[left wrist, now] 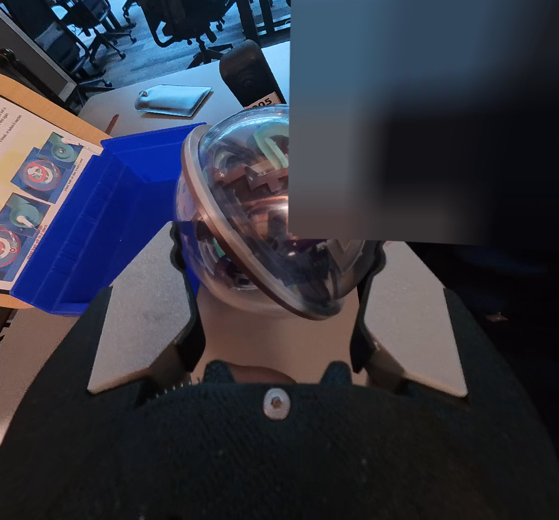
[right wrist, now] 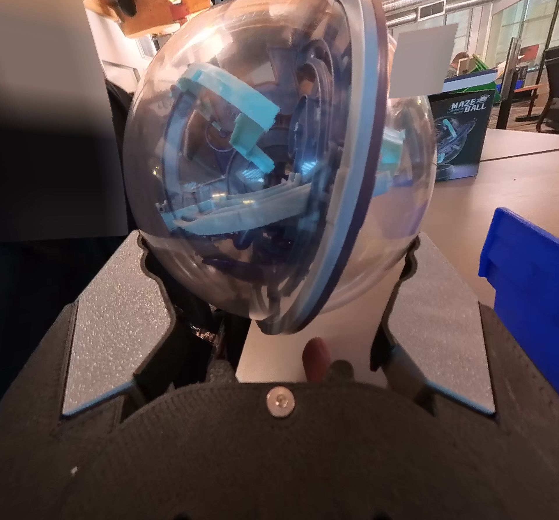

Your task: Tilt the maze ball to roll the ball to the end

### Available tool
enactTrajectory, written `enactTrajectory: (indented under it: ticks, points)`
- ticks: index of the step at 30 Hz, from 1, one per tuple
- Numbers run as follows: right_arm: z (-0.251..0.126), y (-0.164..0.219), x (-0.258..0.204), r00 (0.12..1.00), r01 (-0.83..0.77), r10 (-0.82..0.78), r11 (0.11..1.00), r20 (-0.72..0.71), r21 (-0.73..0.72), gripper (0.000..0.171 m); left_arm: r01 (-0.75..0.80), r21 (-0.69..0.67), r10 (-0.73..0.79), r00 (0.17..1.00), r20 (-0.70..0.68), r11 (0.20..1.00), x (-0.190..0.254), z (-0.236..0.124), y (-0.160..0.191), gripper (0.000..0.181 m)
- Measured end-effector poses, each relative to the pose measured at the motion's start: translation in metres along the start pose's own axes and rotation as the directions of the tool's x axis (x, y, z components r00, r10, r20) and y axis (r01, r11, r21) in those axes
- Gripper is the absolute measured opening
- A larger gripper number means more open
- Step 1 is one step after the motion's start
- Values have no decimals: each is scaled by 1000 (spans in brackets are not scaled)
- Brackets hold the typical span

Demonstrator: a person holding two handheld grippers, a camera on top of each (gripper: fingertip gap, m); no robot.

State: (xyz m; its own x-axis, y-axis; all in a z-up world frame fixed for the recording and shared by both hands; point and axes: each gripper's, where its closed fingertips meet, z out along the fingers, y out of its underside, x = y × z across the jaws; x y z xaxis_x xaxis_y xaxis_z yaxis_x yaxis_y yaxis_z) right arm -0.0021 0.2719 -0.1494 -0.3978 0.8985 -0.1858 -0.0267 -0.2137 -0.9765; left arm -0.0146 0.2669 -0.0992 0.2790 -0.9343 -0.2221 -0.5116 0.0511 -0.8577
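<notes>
While both tongs (left wrist: 276, 248) (right wrist: 278, 251) clamp it, maze ball (right wrist: 242, 157) tilts.

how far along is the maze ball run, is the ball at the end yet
Done: the maze ball is lifted off the table, gripped by both left tongs and right tongs. In hand: it is tilted, rim steeply slanted. Left: I cannot spot the small ball inside, so reaching the end is unconfirmed.

- The maze ball (right wrist: 242, 154) has a clear, glossy plastic shell.
- The bin (left wrist: 90, 221) is smooth blue plastic.
- The left gripper (left wrist: 276, 266) shows matt black, finely ridged plastic.
</notes>
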Motion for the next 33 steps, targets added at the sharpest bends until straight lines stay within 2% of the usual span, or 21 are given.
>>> enactTrajectory:
  ticks: [11,33]
  points:
    - [1,-6,0,998,-63,63,998,23,16,157,27,17,-27,1000,-4,999,-4,-2,-6,123]
    - [4,-19,-16,999,-42,42,999,29,18,156,-18,8,18,1000,25,1000,9,-11,-21,123]
